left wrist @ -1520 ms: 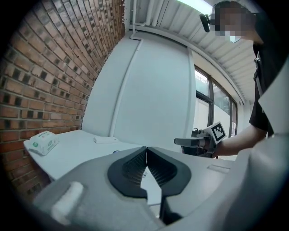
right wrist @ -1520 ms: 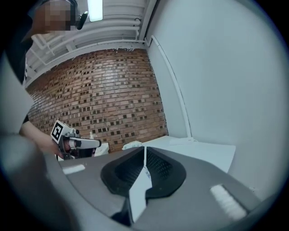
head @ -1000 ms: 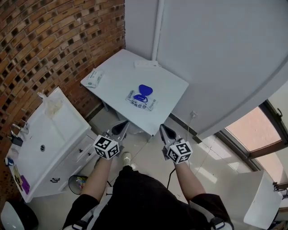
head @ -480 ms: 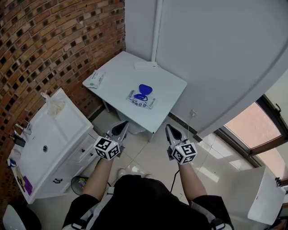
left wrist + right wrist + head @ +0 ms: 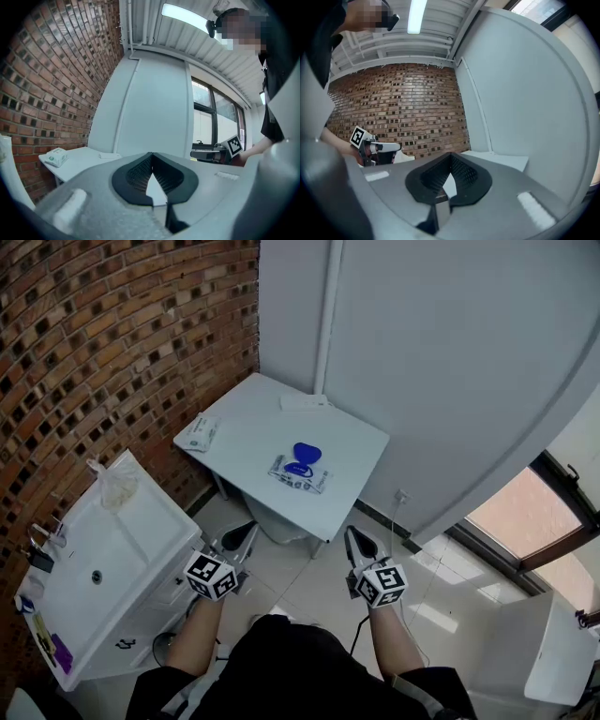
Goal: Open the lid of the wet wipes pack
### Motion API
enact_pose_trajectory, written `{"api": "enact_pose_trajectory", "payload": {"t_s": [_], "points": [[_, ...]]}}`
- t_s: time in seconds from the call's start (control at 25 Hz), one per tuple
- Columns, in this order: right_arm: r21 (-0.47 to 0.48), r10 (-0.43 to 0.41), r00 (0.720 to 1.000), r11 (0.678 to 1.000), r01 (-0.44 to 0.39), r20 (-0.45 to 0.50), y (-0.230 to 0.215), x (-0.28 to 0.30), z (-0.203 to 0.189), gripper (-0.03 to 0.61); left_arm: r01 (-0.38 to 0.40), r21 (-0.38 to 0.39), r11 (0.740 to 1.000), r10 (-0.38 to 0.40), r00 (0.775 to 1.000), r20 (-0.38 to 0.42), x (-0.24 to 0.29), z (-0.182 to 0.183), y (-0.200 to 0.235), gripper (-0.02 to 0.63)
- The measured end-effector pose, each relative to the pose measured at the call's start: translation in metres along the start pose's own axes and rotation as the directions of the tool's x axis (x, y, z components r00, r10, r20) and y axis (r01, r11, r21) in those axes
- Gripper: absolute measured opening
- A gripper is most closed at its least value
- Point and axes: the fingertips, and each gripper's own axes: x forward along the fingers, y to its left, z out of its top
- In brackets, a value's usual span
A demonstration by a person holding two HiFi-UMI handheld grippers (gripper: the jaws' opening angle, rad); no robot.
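The wet wipes pack [image 5: 298, 473] lies flat on the small white table [image 5: 253, 427], and its blue lid [image 5: 306, 454] stands flipped up at the pack's far side. Both grippers hang over the floor in front of the table's near edge, well apart from the pack. My left gripper [image 5: 239, 538] is shut with nothing between its jaws; the left gripper view shows its tips [image 5: 151, 155] closed together. My right gripper [image 5: 357, 539] is likewise shut and empty, its tips [image 5: 451, 157] meeting. Each gripper view shows the other gripper off to the side.
A second small wipes pack [image 5: 199, 432] lies at the table's left corner, and a flat white item [image 5: 305, 401] at the far edge. A white sink cabinet [image 5: 94, 549] stands at the left by the brick wall [image 5: 84, 352]. A curved white wall [image 5: 450, 381] rises behind the table.
Both grippers have drawn back from the table's near edge toward the person, still shut. The pack and its raised lid have not moved.
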Motion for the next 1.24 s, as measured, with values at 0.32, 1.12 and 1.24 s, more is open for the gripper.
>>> {"api": "enact_pose_trajectory", "payload": {"t_s": [0.32,1.12,1.24], "points": [[0.003,-0.012,1.000,1.000,0.012,-0.011,0.006,0.010,-0.009,0.005,0.037,0.003,0.999,-0.037,0.999,-0.009,-0.002,-0.003,0.010,0.002],[-0.014,-0.003,1.000,1.000,0.003,0.010,-0.013,0.014,0.008,0.005,0.115,0.024,0.993,-0.115,0.993,-0.030,0.035,-0.007,-0.003,0.002],[-0.014,-0.006,1.000,1.000,0.006,0.011,-0.015,0.016,0.008,0.005,0.119,0.016,0.993,-0.118,0.992,-0.036,0.038,-0.008,-0.002,0.002]]}}
